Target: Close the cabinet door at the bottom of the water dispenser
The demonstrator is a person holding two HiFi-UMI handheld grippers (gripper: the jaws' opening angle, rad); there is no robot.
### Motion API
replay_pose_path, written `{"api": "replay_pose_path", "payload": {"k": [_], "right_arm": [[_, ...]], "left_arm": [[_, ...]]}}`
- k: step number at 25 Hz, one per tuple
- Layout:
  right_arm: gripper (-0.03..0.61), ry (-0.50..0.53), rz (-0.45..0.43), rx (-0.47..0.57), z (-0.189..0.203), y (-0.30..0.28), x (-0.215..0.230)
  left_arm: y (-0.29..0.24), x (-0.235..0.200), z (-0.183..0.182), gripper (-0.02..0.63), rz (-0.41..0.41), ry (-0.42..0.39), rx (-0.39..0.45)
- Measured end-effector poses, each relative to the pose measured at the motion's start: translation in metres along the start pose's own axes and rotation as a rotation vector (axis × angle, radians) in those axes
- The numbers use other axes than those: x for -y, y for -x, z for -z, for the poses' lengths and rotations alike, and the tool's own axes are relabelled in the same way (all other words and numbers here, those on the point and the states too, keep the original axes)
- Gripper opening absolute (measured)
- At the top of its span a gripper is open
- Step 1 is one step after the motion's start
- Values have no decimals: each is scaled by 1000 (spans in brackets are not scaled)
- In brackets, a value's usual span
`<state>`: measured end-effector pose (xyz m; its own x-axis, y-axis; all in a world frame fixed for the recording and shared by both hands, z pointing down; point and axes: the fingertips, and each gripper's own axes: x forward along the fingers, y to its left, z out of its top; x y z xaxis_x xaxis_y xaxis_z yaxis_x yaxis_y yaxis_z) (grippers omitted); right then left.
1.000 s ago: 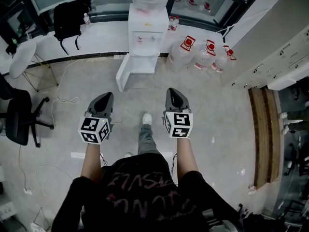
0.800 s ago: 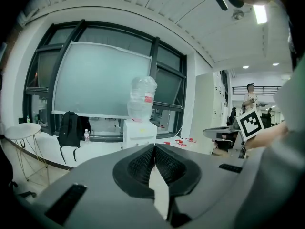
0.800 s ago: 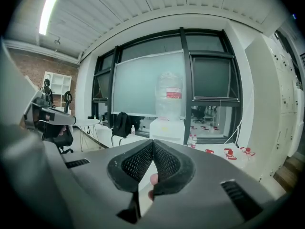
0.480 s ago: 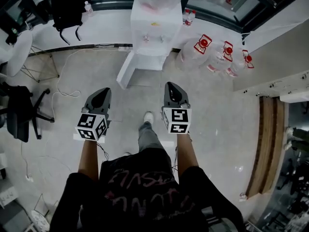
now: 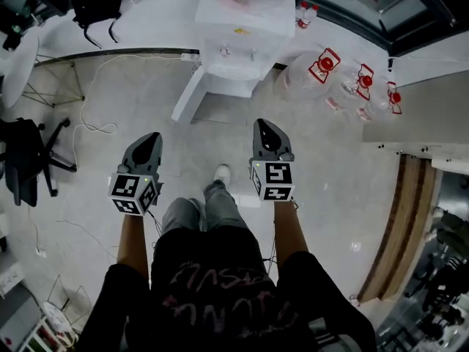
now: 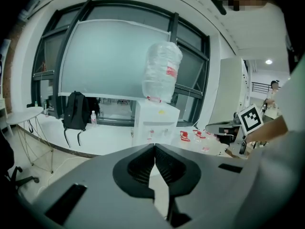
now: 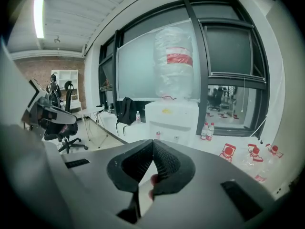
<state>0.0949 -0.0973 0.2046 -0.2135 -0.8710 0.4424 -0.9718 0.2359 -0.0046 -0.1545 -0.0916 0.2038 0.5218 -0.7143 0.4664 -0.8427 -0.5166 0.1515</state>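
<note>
Left gripper (image 5: 152,138) clenched and empty; right gripper (image 5: 264,125) the same (jaw tips pressed together), both above the pale tiled floor (image 5: 333,174). Ahead, well apart, water dispenser (image 5: 238,42) with cabinet door (image 5: 187,94) swung open at bottom left; spare water jugs (image 5: 322,68) just beside.

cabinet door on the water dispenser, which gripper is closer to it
Left. The left gripper is just short of the free edge of the open cabinet door; the right gripper is farther off to the door's right. Neither touches it.
</note>
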Motion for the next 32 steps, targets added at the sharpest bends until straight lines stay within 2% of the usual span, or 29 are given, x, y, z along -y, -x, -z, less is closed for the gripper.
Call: {"api": "replay_pose_path", "payload": {"k": [4,7,9,18,32], "right_arm": [[12,42,-10,-47,34,-31,4],[12,24,-12,-58,62,-54,4],[12,8,-15,-56,81,-68,3],[12,-23,-10,-53,164,-133,-2],[12,-8,-33,-36,308,-222,-10]], "left_arm": [[-25,-23,32,15,-36,44,-11],[-47,-46,61,15,-72,109,3],[-61,-56,82,15,-76,119,-2],[-121,-85,172,15,-45,93,-30],[-194,-145,319,15,-76,71,2]]}}
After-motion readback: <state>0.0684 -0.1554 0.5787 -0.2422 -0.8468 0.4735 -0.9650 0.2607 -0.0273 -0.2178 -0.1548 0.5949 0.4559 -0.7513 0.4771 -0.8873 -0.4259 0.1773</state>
